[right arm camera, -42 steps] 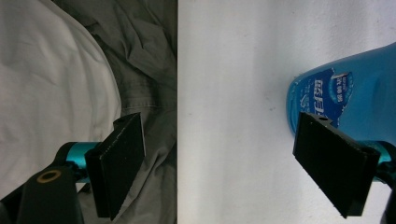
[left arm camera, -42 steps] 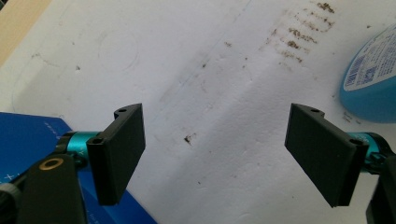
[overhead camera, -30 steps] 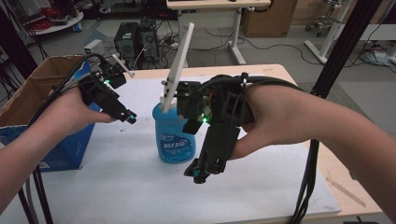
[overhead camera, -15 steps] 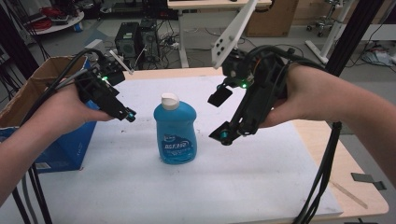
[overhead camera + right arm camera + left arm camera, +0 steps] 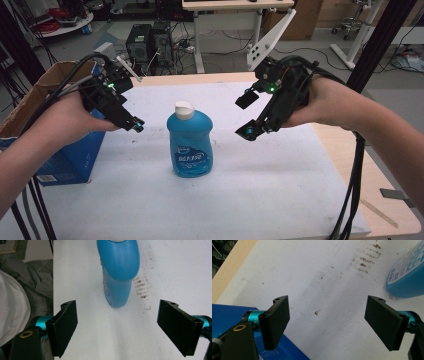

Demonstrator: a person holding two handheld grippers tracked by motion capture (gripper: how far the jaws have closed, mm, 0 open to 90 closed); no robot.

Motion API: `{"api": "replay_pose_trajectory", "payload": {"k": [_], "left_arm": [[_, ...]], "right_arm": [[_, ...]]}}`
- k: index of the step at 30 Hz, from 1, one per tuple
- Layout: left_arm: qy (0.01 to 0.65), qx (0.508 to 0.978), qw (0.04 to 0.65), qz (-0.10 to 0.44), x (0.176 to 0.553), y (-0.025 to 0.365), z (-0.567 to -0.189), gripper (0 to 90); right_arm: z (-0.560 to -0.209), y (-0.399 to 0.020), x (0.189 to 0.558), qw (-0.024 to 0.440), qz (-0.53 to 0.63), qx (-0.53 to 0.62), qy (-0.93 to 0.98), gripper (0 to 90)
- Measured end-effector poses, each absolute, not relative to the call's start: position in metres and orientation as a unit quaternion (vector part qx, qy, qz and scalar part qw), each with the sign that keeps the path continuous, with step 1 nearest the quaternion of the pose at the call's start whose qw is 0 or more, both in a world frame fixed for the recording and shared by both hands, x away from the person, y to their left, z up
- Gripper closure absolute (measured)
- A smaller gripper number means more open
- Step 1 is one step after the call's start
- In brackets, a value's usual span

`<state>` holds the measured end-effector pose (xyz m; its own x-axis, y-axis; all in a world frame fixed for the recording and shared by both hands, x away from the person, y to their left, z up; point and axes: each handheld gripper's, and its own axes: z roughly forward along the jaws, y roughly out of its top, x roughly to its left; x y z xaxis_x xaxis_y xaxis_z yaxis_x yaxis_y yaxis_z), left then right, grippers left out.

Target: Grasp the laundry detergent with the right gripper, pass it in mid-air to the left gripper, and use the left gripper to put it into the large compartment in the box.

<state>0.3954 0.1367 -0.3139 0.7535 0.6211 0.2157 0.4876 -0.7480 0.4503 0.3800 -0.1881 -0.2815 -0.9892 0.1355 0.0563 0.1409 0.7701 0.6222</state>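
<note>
White foam-covered table top (image 5: 280, 195), faint brown smears near centre. Upright at centre: blue plastic detergent bottle (image 5: 190, 141), white cap, printed label, untouched. To its left, just clear of it: left gripper (image 5: 136, 124), jaws spread wide, nothing between. To its right, well apart, raised: right gripper (image 5: 248, 131), jaws likewise spread, empty. At left edge: blue-sided cardboard box (image 5: 70, 155), open top. Beyond, floor with cabling and desk legs.

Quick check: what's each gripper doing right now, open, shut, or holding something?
Left gripper: open, holding nothing, left of the blue bottle.
Right gripper: open, holding nothing, right of the bottle, apart from it.
</note>
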Motion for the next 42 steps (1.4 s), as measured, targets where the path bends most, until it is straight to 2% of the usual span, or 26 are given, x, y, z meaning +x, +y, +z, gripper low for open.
{"api": "replay_pose_trajectory", "payload": {"k": [15,42], "left_arm": [[0.285,0.924,0.181,0.179,0.395,0.133,-0.315,20.4],[0.278,0.926,0.182,0.182,0.392,0.130,-0.314,20.4]], "right_arm": [[-0.317,-0.166,0.403,0.030,-0.338,-0.061,-0.939,16.1],[-0.358,-0.125,0.409,0.046,-0.347,-0.034,-0.936,16.2]]}}
